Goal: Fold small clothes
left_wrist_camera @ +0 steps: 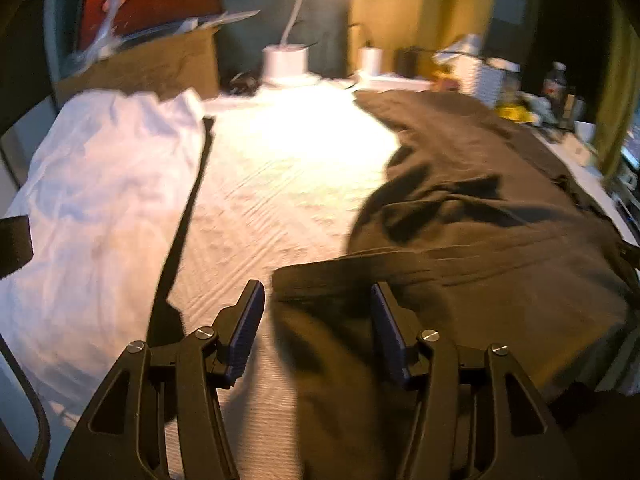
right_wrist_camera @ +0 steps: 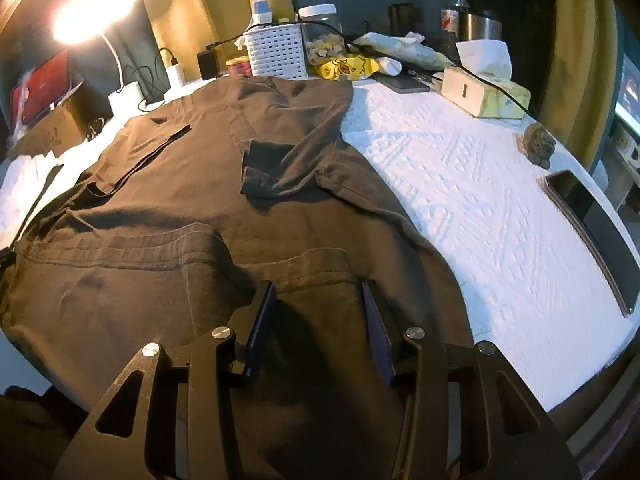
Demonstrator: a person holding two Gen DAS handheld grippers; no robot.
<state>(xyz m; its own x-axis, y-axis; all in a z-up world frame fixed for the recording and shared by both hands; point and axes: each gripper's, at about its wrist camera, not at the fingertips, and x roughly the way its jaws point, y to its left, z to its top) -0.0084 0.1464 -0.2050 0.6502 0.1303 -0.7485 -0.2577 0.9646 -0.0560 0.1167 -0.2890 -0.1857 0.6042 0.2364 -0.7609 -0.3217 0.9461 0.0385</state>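
A dark brown T-shirt lies spread across a desk covered by a white textured cloth, its hem at the near edge and its collar toward the far edge, one sleeve folded in over the chest. The right tongs hang over the hem with jaws parted, cloth showing between them but not pinched. The left tongs, also released, hover over the shirt's near left corner, where the blurred frame leaves contact unclear. A white garment sits heaped along the desk's left edge. At the far edge stand a lit desk lamp, a white perforated basket, a clear snack jar and a yellow packet; a tissue box rests toward the far right corner.
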